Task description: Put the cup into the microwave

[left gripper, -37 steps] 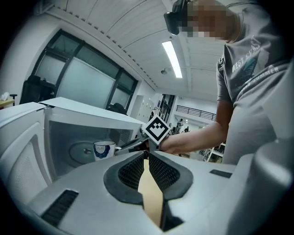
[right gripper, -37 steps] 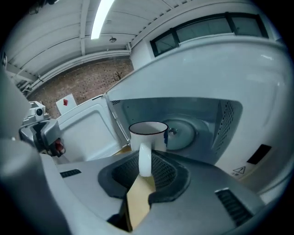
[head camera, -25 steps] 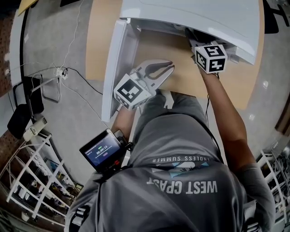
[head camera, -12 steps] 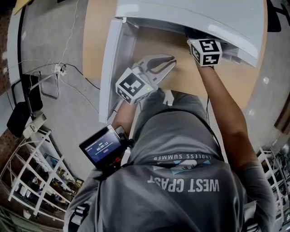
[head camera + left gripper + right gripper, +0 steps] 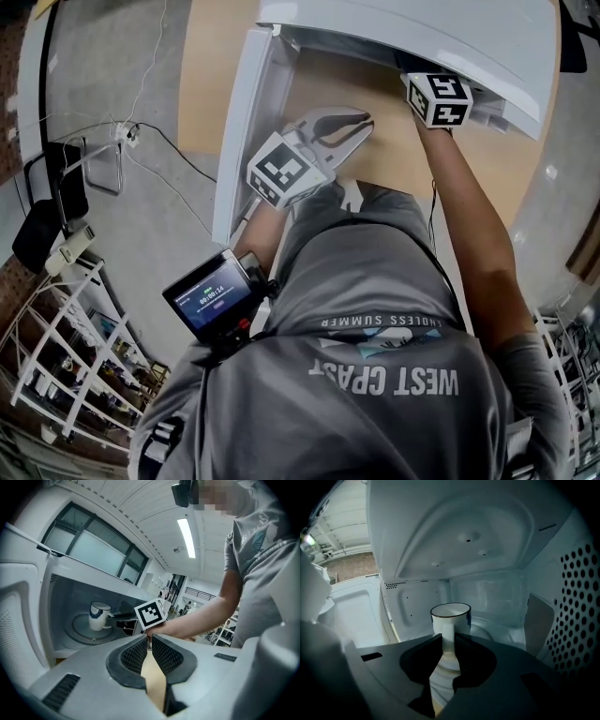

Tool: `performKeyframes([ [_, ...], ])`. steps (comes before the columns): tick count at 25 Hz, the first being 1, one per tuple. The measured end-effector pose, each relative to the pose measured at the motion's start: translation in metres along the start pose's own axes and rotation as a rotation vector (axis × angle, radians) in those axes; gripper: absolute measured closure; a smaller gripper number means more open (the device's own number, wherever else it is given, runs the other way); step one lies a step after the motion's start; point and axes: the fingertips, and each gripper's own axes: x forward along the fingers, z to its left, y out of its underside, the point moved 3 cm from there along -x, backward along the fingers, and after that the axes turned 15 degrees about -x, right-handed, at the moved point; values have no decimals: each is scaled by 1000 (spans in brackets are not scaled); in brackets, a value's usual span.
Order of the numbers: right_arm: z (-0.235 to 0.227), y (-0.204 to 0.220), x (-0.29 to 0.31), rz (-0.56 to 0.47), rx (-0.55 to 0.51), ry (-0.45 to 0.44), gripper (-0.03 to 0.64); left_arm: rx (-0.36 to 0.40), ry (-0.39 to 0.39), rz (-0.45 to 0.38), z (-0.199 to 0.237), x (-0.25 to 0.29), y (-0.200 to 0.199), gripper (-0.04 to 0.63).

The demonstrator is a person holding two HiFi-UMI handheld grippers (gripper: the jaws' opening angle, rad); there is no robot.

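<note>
A white cup [image 5: 97,616] with a dark rim stands on the glass turntable [image 5: 79,632] inside the open microwave [image 5: 422,28]. My right gripper [image 5: 448,637] reaches into the cavity. Its jaws are shut on the handle of the cup [image 5: 450,615], which faces it. In the head view only the right gripper's marker cube [image 5: 438,98] shows, at the mouth of the oven. My left gripper [image 5: 361,127] hovers over the wooden table [image 5: 375,169] in front of the opening. The left gripper [image 5: 150,639] has its jaw tips together with nothing between them.
The microwave door [image 5: 239,141] swings open to the left, close beside the left gripper. The cavity's perforated right wall [image 5: 576,597] is near the right gripper. A person's body fills the lower head view; cables and a shelf rack [image 5: 66,356] lie on the floor at left.
The right gripper's marker cube has edged slightly further toward the microwave opening. The left gripper has kept its place in front of the door.
</note>
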Motion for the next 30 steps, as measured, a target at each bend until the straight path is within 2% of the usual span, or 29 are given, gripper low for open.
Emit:
performKeyframes([
  [4,-1,8,0,-8,31,2,537,10,12,-5,-3,0,5,571],
  [7,1,17,-2,-7,53,7,481,20,19,1,-6,-2,15,571],
  [10,8,26,-5,-10,60,17,465,26,31,9,-8,-5,28,571],
  [21,24,43,-25,-15,59,24,462,78,57,13,-14,-7,49,571],
  [29,55,53,-48,-82,89,21,465,123,82,15,-12,-16,76,571],
  [30,62,54,-53,-99,92,11,488,128,86,16,-13,-17,81,571],
])
